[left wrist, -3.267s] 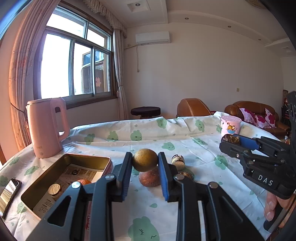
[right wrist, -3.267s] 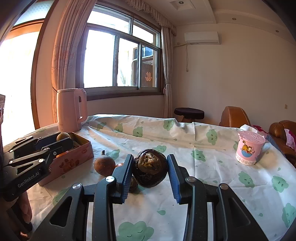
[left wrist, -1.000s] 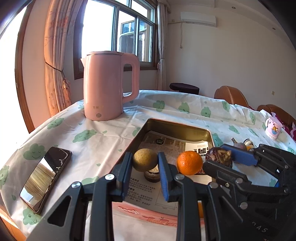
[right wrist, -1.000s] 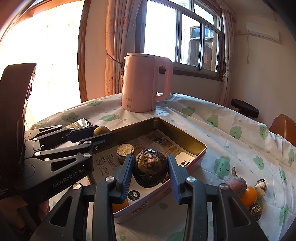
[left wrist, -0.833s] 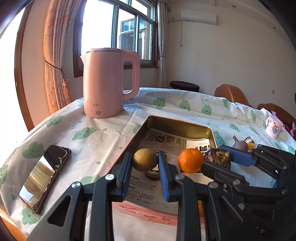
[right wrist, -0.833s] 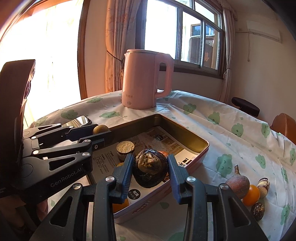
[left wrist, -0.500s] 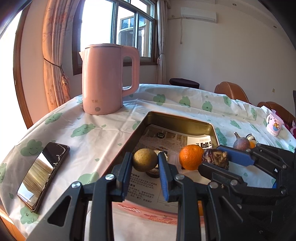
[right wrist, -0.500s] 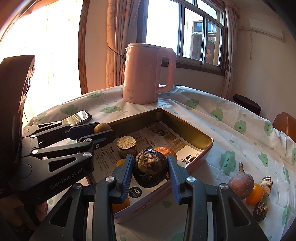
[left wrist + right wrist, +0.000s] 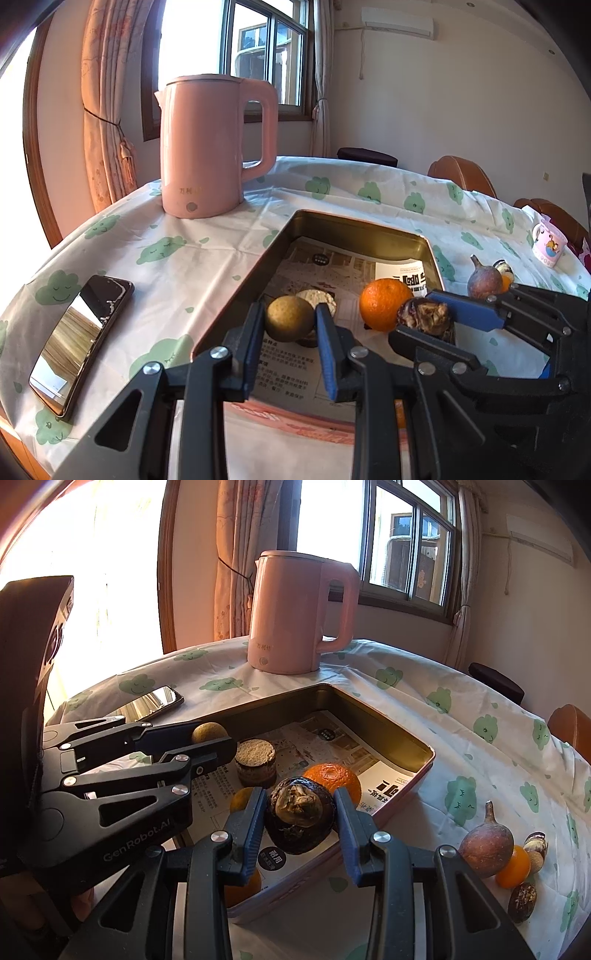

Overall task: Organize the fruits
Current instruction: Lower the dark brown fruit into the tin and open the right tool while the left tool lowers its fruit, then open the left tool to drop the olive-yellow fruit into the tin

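My left gripper [image 9: 290, 321] is shut on a small round tan fruit [image 9: 289, 318], held above the near left part of the metal tin [image 9: 354, 226]. My right gripper [image 9: 299, 821] is shut on a dark wrinkled fruit [image 9: 300, 814] over the tin's [image 9: 388, 722] near right edge. In the left wrist view the right gripper [image 9: 428, 317] comes in from the right with that dark fruit [image 9: 424, 316]. Inside the tin lie an orange [image 9: 384, 303], a small jar with a grainy top [image 9: 255, 761] and smaller orange fruits [image 9: 241, 799]. The left gripper [image 9: 212, 738] shows at the left of the right wrist view.
A pink kettle [image 9: 216, 146] stands behind the tin. A phone [image 9: 79, 341] lies on the cloth at the left. Right of the tin lie a purplish pointed fruit [image 9: 484, 845], a small orange fruit [image 9: 513, 862] and several nuts [image 9: 521, 897]. A pink cup [image 9: 548, 248] stands far right.
Both grippers have come from the table's middle to above the tin, each still holding its fruit. Over the last second they crept slightly closer to the tin.
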